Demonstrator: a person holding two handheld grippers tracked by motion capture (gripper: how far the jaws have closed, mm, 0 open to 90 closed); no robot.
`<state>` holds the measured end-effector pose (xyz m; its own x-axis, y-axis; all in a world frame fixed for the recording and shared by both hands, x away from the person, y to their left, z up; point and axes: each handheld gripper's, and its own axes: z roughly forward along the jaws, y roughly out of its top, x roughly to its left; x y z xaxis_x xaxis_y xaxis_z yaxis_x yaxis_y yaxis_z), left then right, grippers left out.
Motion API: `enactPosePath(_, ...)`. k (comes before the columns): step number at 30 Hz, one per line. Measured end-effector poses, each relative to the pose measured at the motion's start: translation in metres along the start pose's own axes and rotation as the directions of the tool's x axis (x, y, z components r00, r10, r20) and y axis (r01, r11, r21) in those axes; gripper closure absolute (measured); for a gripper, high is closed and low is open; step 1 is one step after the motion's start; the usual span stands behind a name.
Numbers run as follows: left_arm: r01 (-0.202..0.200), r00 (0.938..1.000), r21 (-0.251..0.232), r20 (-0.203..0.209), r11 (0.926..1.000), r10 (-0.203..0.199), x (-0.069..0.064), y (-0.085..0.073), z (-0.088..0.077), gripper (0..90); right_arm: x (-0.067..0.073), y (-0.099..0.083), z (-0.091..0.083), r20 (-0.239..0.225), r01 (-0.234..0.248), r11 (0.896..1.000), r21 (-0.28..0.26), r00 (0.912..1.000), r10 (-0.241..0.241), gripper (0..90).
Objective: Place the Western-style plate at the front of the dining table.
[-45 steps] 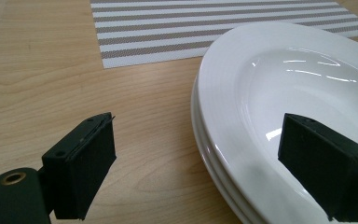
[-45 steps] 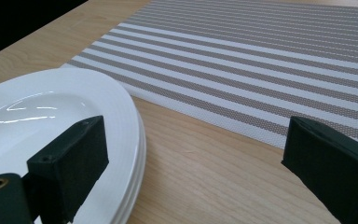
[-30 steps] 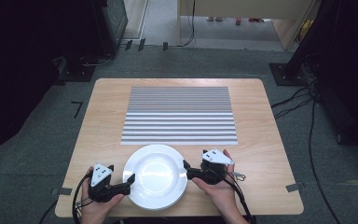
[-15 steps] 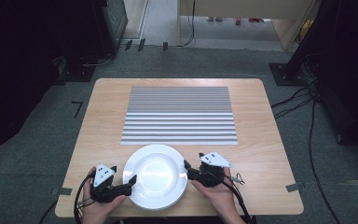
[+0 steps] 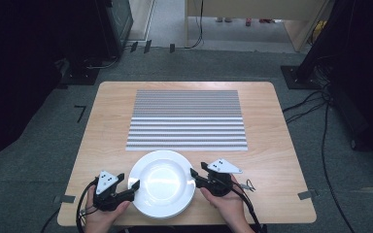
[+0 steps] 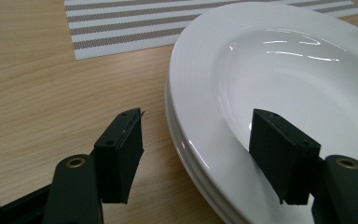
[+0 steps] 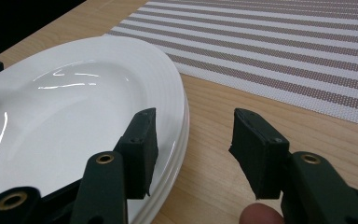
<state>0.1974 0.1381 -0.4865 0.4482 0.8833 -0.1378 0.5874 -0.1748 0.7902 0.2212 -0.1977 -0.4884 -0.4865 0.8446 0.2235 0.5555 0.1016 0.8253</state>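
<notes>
A stack of white plates point(image 5: 162, 184) sits near the table's front edge. My left gripper point(image 5: 131, 189) is at its left rim and my right gripper point(image 5: 194, 178) at its right rim. In the left gripper view the top plate point(image 6: 279, 79) has its rim between my left gripper's point(image 6: 198, 154) jaws, one over the plate and one over the wood. My right gripper point(image 7: 193, 149) straddles the plates' point(image 7: 74, 102) rim the same way. Both pairs of jaws have just been closing on the rim, with gaps still beside the pads.
A grey-and-white striped placemat point(image 5: 187, 119) lies flat just beyond the plates, also seen as the placemat point(image 6: 135, 23) and the placemat point(image 7: 284, 42). The wooden table point(image 5: 281, 160) has bare wood left and right. Cables trail on the floor point(image 5: 320, 111) to the right.
Both grippers' jaws have narrowed around the plates' rims. The hands and the plates have stayed where they were.
</notes>
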Motion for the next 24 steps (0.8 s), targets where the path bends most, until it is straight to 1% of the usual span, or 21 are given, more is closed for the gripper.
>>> enactPosePath(1, 0.004, 1.0000, 0.000, 0.005, 1.0000, -0.004, 0.0006, -0.0001, 0.0002, 35.9, -0.0002, -0.0001, 0.0001, 0.001, 0.000, 1.000, 0.001, 1.0000, 0.000, 51.1)
enactPosePath(2, 0.006, 0.9999, 0.001, 0.012, 1.0000, -0.006, 0.0011, -0.0001, 0.0001, 38.5, -0.0013, -0.0005, 0.0008, 0.005, -0.011, 1.000, 0.013, 0.9999, 0.011, 50.5)
enactPosePath(4, 0.000, 0.9998, -0.001, 0.018, 1.0000, 0.000, 0.0005, -0.0002, 0.0001, 40.3, -0.0022, -0.0005, 0.0008, -0.003, -0.028, 0.999, 0.016, 0.9996, 0.029, 50.9)
enactPosePath(7, -0.007, 0.9998, 0.000, 0.020, 1.0000, 0.007, -0.0002, -0.0004, 0.0004, 41.4, -0.0019, -0.0005, 0.0005, -0.004, -0.028, 0.999, 0.019, 0.9996, 0.028, 51.4)
enactPosePath(10, -0.010, 0.9996, 0.001, 0.026, 1.0000, 0.010, -0.0007, -0.0006, 0.0006, 43.9, -0.0007, -0.0006, -0.0003, -0.013, -0.034, 0.999, 0.026, 0.9993, 0.034, 55.3)
enactPosePath(12, -0.010, 0.9996, 0.001, 0.028, 0.9999, 0.010, -0.0006, -0.0006, 0.0006, 44.1, -0.0003, -0.0006, -0.0005, -0.016, -0.033, 0.999, 0.028, 0.9993, 0.033, 55.7)
enactPosePath(14, -0.011, 0.9994, 0.000, 0.032, 0.9999, 0.011, -0.0003, -0.0008, 0.0006, 44.4, 0.0001, -0.0009, -0.0009, -0.019, -0.026, 0.999, 0.028, 0.9995, 0.026, 56.7)
enactPosePath(15, -0.012, 0.9994, 0.000, 0.033, 0.9999, 0.012, -0.0001, -0.0009, 0.0006, 44.7, 0.0010, -0.0014, -0.0010, -0.031, -0.020, 0.999, 0.029, 0.9993, 0.021, 58.0)
enactPosePath(18, -0.014, 0.9994, -0.001, 0.033, 0.9999, 0.014, -0.0003, -0.0011, 0.0010, 44.6, 0.0022, -0.0019, -0.0006, -0.042, -0.008, 1.000, 0.030, 0.9991, 0.009, 58.5)
enactPosePath(19, -0.018, 0.9993, 0.000, 0.033, 0.9998, 0.018, -0.0003, -0.0011, 0.0010, 44.7, 0.0032, -0.0026, 0.0003, -0.060, 0.006, 0.999, 0.037, 0.9982, -0.004, 58.1)
enactPosePath(22, -0.016, 0.9990, 0.003, 0.042, 0.9999, 0.016, -0.0002, -0.0013, 0.0012, 45.3, 0.0044, -0.0033, 0.0005, -0.063, 0.019, 0.999, 0.038, 0.9978, -0.016, 58.1)
enactPosePath(23, -0.016, 0.9989, 0.003, 0.043, 0.9999, 0.016, -0.0003, -0.0015, 0.0014, 45.5, 0.0055, -0.0039, 0.0005, -0.066, 0.043, 0.999, 0.030, 0.9970, -0.041, 58.3)
enactPosePath(24, -0.016, 0.9989, 0.003, 0.043, 0.9999, 0.016, -0.0003, -0.0015, 0.0014, 45.8, 0.0055, -0.0039, 0.0005, -0.066, 0.043, 0.999, 0.030, 0.9970, -0.041, 58.3)
